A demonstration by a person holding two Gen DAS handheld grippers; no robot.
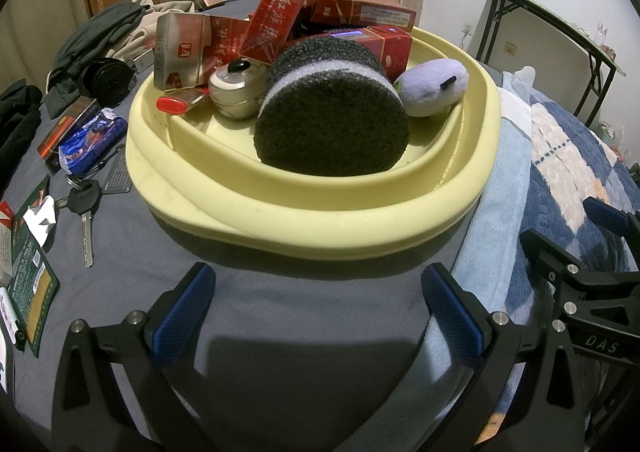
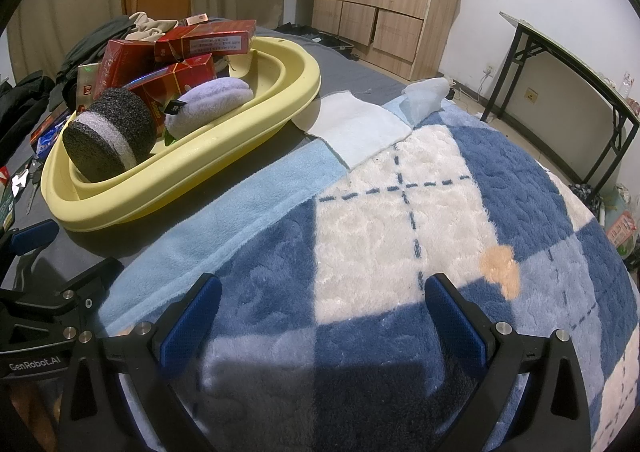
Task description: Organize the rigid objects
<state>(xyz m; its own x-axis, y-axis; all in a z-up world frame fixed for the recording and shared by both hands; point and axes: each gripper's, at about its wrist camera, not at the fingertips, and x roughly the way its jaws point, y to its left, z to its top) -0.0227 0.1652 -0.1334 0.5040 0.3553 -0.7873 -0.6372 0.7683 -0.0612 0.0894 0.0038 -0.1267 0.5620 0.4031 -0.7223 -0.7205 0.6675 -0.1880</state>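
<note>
My left gripper [image 1: 320, 316] hangs at the bottom of its frame with its blue-padded fingers spread wide and nothing between them, above the grey sheet [image 1: 312, 292]. Filling the centre of that view is the yellow basin [image 1: 320, 228], piled with red cigarette boxes [image 1: 280, 20], a round black-and-white sponge [image 1: 332, 112] at the front, a small silver tin [image 1: 236, 88], a red lighter [image 1: 176, 102] and a lilac plush toy [image 1: 434, 86] on the right. At the left edge, outside the basin, lie a key [image 1: 86, 212] and a blue snack packet [image 1: 92, 140] (still on the sheet). My right gripper [image 2: 322, 316] is likewise parted and empty, low in its frame over the blue-and-white checked blanket [image 2: 400, 212], with the basin at upper left.
</note>
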